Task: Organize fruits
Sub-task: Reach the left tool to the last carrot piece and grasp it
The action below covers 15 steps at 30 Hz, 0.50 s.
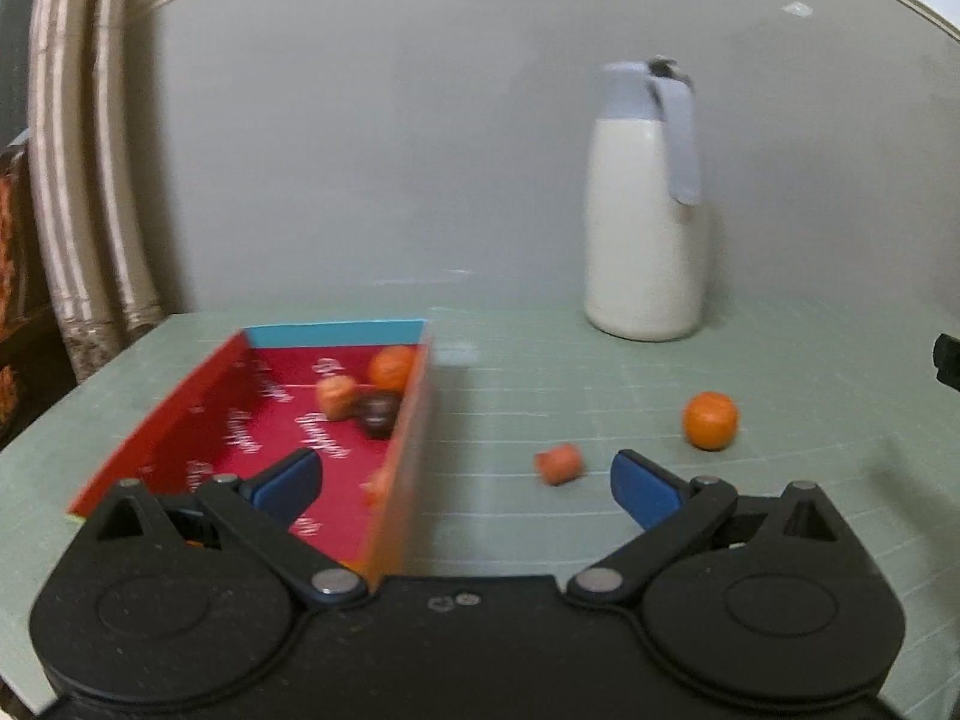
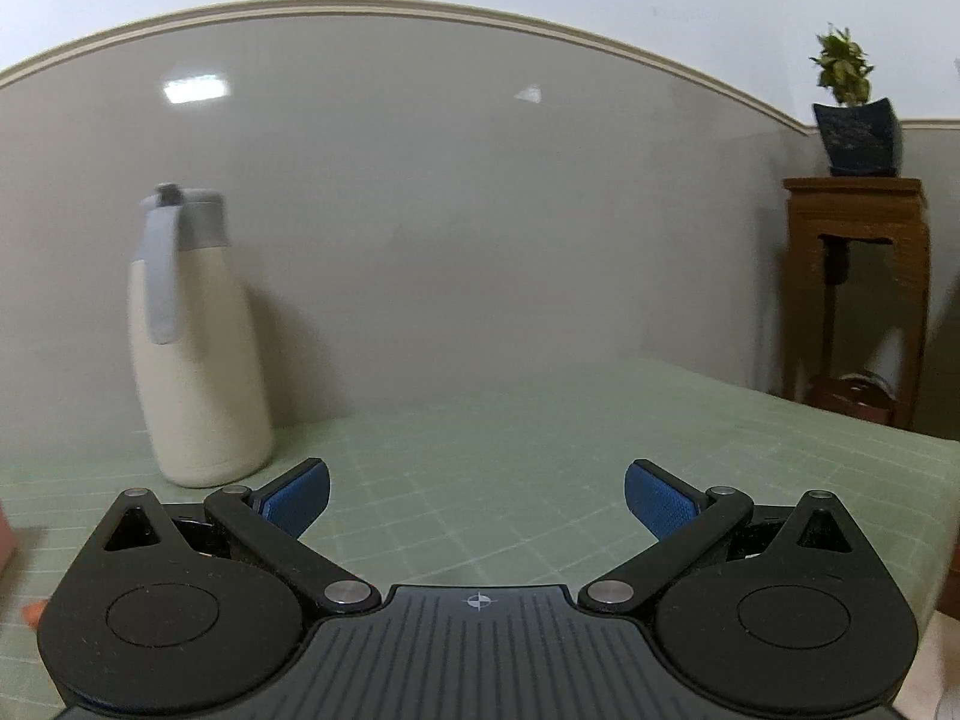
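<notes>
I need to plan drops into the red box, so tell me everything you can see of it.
The red box is a shallow open tray, apparently cardboard, with a red printed floor bearing pale lettering, a blue far wall and an orange right wall. It lies flat on the green mat, left of the white jug. Inside, near the far right corner, sit two orange fruits and one dark one. The left gripper hangs open over its near right wall. The picture is blurred.

The green gridded bench (image 1: 540, 540) carries a red box (image 1: 180, 420), a white jug (image 1: 645, 228), an orange fruit (image 1: 710, 420) and a smaller orange piece (image 1: 559, 463).

Glossy grey wall (image 2: 456, 210); wooden stand (image 2: 858, 294) bearing a potted plant (image 2: 852, 114).
</notes>
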Available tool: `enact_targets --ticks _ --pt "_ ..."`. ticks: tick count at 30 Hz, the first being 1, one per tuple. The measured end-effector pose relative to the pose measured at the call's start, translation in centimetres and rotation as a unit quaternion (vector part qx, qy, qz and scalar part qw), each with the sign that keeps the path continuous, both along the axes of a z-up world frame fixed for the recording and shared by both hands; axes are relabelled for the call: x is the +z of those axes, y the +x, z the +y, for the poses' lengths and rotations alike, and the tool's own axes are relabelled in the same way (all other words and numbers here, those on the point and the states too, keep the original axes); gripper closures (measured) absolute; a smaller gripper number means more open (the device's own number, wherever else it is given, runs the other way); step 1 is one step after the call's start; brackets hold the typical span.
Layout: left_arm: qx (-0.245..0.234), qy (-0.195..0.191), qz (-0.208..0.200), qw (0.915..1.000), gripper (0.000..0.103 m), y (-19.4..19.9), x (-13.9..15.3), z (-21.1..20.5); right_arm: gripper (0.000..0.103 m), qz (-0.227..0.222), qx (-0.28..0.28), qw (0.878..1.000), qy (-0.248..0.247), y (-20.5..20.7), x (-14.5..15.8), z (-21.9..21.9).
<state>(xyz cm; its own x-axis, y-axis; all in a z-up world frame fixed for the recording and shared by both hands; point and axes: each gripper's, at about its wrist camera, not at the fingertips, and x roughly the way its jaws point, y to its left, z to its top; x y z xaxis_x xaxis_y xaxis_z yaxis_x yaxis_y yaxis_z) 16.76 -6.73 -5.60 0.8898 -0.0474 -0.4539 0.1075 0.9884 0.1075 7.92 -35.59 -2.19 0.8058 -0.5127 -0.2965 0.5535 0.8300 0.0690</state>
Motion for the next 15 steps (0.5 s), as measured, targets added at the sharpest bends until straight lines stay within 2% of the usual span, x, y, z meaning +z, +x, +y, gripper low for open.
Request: enact_targets --ticks 5,7,9,15 --pt "-0.016 0.006 0.019 0.9997 0.01 1.3 -1.1 -1.9 0.0 -0.004 -0.009 1.0 0.003 -1.0 0.1 -1.3" --pt "-0.019 0.011 0.024 0.9995 0.014 1.8 -1.6 -2.4 0.0 -0.005 -0.012 1.0 0.002 -1.5 0.2 -1.5" --pt "-0.025 0.018 0.032 0.999 0.023 2.4 -2.0 -2.8 0.0 -0.006 -0.011 1.0 0.001 -1.8 0.3 -1.5" --pt "-0.028 0.014 0.057 0.9979 0.031 4.5 -3.2 -3.3 0.0 -0.006 -0.007 1.0 0.0 -1.9 0.5 -1.7"
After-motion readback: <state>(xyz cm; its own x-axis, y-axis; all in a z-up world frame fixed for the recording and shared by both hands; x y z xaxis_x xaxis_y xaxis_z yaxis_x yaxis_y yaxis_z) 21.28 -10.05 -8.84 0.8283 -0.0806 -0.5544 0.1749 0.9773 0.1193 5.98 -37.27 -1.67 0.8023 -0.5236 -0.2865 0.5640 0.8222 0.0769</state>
